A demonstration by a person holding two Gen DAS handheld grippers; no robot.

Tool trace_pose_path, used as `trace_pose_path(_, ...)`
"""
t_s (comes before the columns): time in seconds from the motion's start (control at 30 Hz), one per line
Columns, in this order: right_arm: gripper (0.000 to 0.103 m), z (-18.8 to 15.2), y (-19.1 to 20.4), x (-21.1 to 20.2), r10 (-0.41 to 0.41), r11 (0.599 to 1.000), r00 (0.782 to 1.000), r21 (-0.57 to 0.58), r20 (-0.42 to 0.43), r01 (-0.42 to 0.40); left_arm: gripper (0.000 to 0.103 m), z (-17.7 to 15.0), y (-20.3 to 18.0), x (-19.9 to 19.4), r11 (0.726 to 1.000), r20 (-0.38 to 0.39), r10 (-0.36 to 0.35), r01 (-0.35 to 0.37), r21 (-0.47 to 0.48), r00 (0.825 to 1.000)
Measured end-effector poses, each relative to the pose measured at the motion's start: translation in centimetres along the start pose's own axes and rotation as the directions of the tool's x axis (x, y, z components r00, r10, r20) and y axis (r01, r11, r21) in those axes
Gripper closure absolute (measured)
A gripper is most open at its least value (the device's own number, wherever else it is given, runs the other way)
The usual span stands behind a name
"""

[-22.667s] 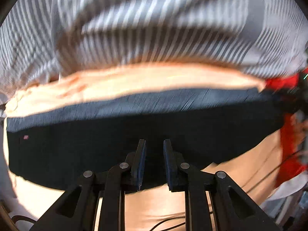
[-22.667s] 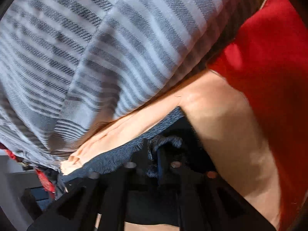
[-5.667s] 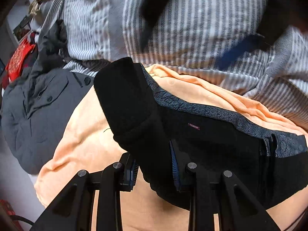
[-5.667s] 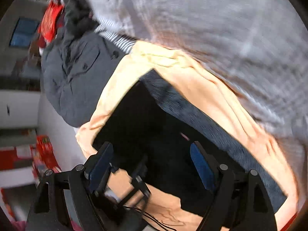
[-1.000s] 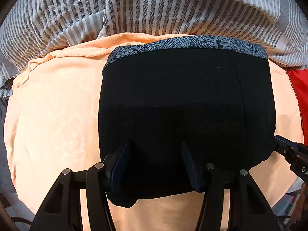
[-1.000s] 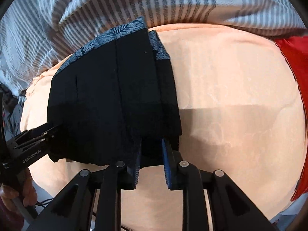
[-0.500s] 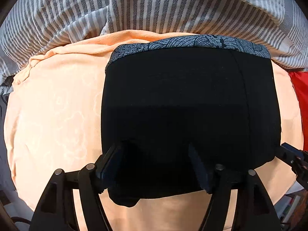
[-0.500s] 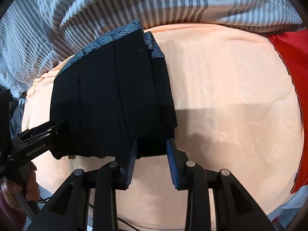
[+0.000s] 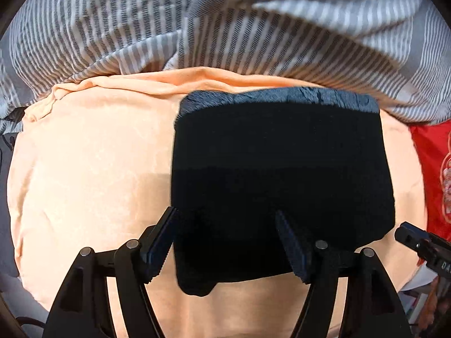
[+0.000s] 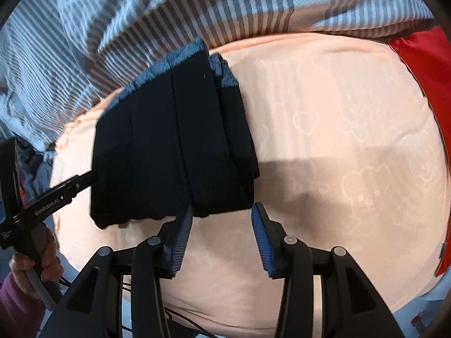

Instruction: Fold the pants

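Observation:
The black pants (image 9: 279, 174) lie folded into a compact rectangle on the peach blanket (image 9: 90, 169), blue patterned waistband at the far edge. My left gripper (image 9: 225, 225) is open, its fingers spread over the near edge of the pants and holding nothing. In the right wrist view the folded pants (image 10: 172, 146) lie left of centre on the blanket (image 10: 338, 146). My right gripper (image 10: 221, 217) is open and empty, just off the near right corner of the pants. The left gripper's finger (image 10: 67, 188) touches the left edge of the pants there.
A grey and white striped quilt (image 9: 225, 28) is bunched behind the blanket. A red cloth (image 10: 422, 64) lies at the right. The right gripper's tip (image 9: 417, 242) shows at the right edge of the left wrist view. The person's hand (image 10: 31, 264) holds the left gripper's handle.
My right gripper has opened and let go of the pants' near edge, drawing back a little. My left gripper has opened wider and pulled back. The pants stay folded.

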State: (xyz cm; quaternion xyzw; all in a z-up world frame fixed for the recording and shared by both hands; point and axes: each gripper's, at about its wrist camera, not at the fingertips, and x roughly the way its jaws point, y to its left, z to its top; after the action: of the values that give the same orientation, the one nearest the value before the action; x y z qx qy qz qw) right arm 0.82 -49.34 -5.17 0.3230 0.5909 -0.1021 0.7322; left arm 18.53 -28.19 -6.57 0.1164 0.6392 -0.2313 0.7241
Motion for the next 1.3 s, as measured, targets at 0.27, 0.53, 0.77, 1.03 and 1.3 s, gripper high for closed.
trace_pose_path(0.27, 0.038, 3.0, -2.0, 0.5, 0.086, 0.995, 0.996, 0.047, 0.026, -0.087, 0.031, 2.7, 4.7, 0.0, 0.988, -0.013, -0.11, 0.108, -0.108, 0.994)
trace_pose_path(0.53, 0.026, 6.4, -3.6, 2.3, 0.216, 0.975, 0.976, 0.065, -0.013, -0.215, 0.031, 3.5, 6.3, 3.6, 0.972, -0.065, -0.184, 0.171, -0.16, 0.981)
trace_pose_path(0.77, 0.024, 8.1, -5.1, 5.3, 0.332, 0.943, 0.939, 0.065, -0.093, -0.327, 0.031, 4.4, 6.8, 6.2, 0.953, -0.133, -0.286, 0.268, -0.141, 0.949)
trace_pose_path(1.03, 0.023, 9.3, -5.3, 9.2, 0.483, 0.876, 0.861, 0.063, -0.162, -0.479, 0.02, 4.6, 8.7, 9.0, 0.912, -0.164, -0.394, 0.363, -0.189, 0.904)
trace_pose_path(1.3, 0.024, 9.2, -6.1, 10.5, 0.552, 0.832, 0.823, 0.159, -0.136, -0.532, 0.016, 3.5, 9.2, 10.3, 0.882, -0.144, -0.437, 0.392, -0.262, 0.888)
